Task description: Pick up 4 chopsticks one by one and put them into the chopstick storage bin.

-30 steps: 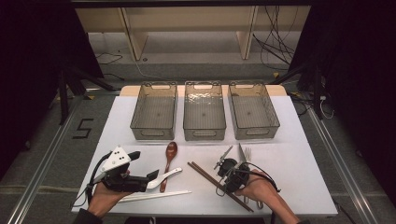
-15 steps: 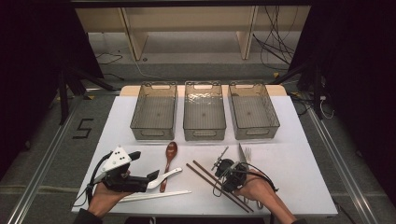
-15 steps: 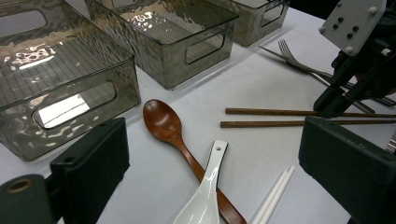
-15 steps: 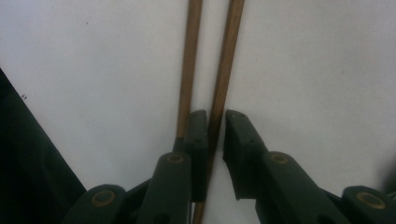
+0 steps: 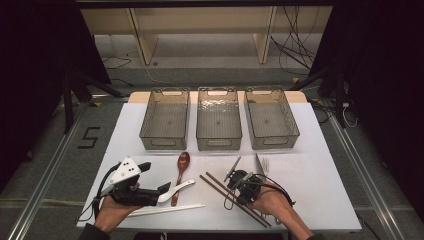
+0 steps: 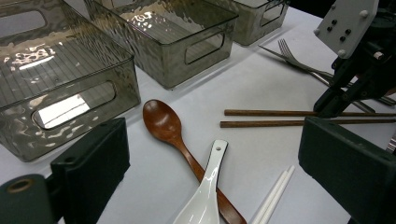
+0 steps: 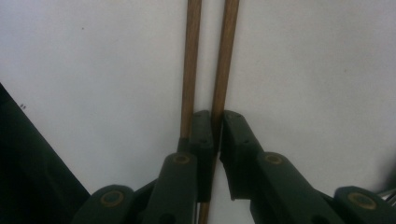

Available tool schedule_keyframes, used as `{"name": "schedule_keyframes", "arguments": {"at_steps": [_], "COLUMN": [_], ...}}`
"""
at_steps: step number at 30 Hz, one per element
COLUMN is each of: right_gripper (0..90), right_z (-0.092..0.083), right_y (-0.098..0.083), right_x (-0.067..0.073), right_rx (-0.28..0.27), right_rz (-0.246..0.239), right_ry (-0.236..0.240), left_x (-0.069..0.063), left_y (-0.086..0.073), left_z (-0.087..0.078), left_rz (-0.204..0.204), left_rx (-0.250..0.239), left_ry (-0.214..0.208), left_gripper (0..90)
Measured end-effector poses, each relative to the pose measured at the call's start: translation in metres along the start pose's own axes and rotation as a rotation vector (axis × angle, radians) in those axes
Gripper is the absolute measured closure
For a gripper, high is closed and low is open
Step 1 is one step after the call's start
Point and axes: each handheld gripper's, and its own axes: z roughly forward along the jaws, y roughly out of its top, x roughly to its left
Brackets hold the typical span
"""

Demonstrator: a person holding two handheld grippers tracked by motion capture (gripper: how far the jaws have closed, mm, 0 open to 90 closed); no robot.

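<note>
Two brown chopsticks [image 5: 212, 182] lie slanted on the white table [image 5: 320, 190], front and right of centre. My right gripper [image 5: 231, 196] points down at them. In the right gripper view its jaws [image 7: 217, 126] have just been closing and press on one chopstick [image 7: 226, 56]. The other chopstick [image 7: 192, 56] runs outside the left jaw. My left gripper [image 5: 162, 190] rests at the front left, open, and its wide jaws [image 6: 219, 158] flank a white ceramic spoon [image 6: 205, 191]. That spoon lies across a brown wooden spoon [image 6: 163, 123].
Three clear plastic bins [image 5: 165, 120] [image 5: 218, 117] [image 5: 270, 117] stand in a row at the back. A pair of white chopsticks [image 5: 165, 210] lies by the front edge. A fork [image 5: 265, 165] and other metal cutlery lie right of the right hand.
The right hand has shifted a little to the left onto the brown chopsticks. The left hand and the spoons have stayed where they were.
</note>
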Motion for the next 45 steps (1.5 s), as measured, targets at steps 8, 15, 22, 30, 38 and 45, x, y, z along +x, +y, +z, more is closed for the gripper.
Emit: {"name": "schedule_keyframes", "arguments": {"at_steps": [8, 15, 22, 30, 38, 45], "right_gripper": [85.2, 85.5, 85.5, 85.6, 85.8, 85.8], "right_z": [0.000, -0.001, -0.004, -0.003, -0.012, -0.033], "right_y": [0.004, 0.008, 0.006, 0.005, 0.000, -0.002], "right_x": [0.006, 0.008, 0.003, 0.000, -0.004, -0.003], "right_rx": [0.004, 0.013, 0.031, 0.036, 0.002, -0.090], "right_rz": [0.043, 0.028, 0.000, -0.004, -0.033, -0.088], "right_ry": [-0.007, -0.034, -0.064, -0.057, -0.059, -0.076], "left_x": [0.000, 0.000, 0.000, 0.000, 0.001, 0.004], "left_y": [0.000, 0.000, 0.000, 0.000, 0.000, 0.001], "left_z": [0.000, 0.000, 0.000, 0.000, 0.001, 0.001], "left_rz": [0.000, 0.004, 0.004, 0.003, 0.011, -0.001], "left_rx": [-0.002, -0.001, -0.001, -0.002, 0.007, 0.034], "left_ry": [-0.001, -0.003, -0.002, -0.002, -0.002, -0.007], "left_gripper": [8.2, 8.2, 8.3, 8.3, 8.4, 8.4]}}
